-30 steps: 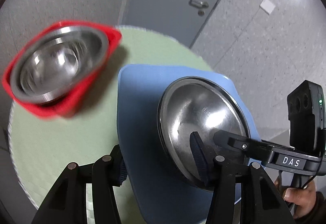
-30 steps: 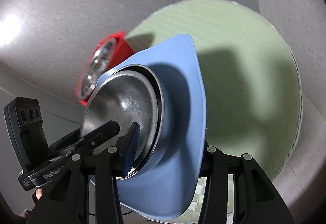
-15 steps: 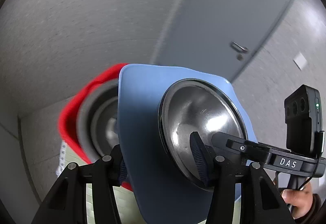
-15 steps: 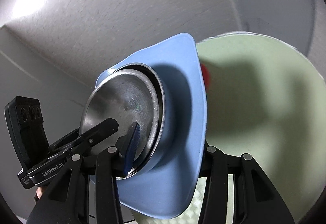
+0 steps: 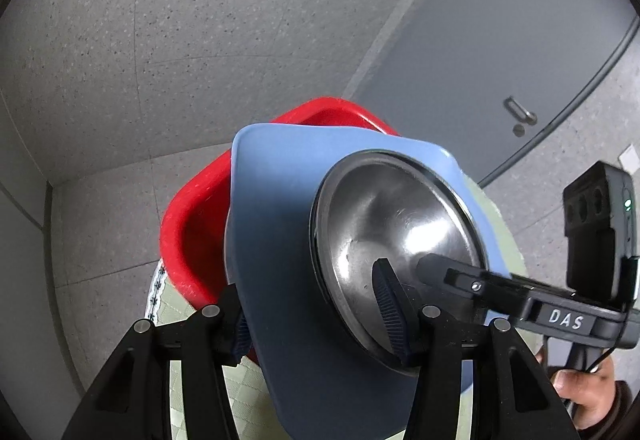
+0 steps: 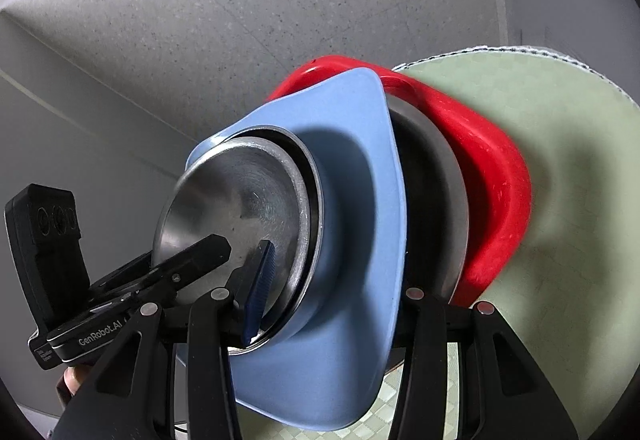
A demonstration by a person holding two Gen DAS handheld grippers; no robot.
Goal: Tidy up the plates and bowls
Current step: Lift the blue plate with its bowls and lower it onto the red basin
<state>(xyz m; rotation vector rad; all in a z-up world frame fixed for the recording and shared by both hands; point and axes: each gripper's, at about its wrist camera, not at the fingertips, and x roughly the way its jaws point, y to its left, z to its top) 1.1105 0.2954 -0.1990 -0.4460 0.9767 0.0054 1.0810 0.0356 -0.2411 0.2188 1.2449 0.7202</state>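
Load: blue plate with steel bowl nested, centre frame, over red bin.
Left gripper: fingers clamp plate and bowl rim.
Right gripper: likewise clamped.
Support: green table.

Setting: indoor institutional/office-type room, prob. a test space. Evidence: speckled grey floor w/ seam lines; plain grey door w/ metal lever handle at 2 o'clock; round table, pale green checked cloth.
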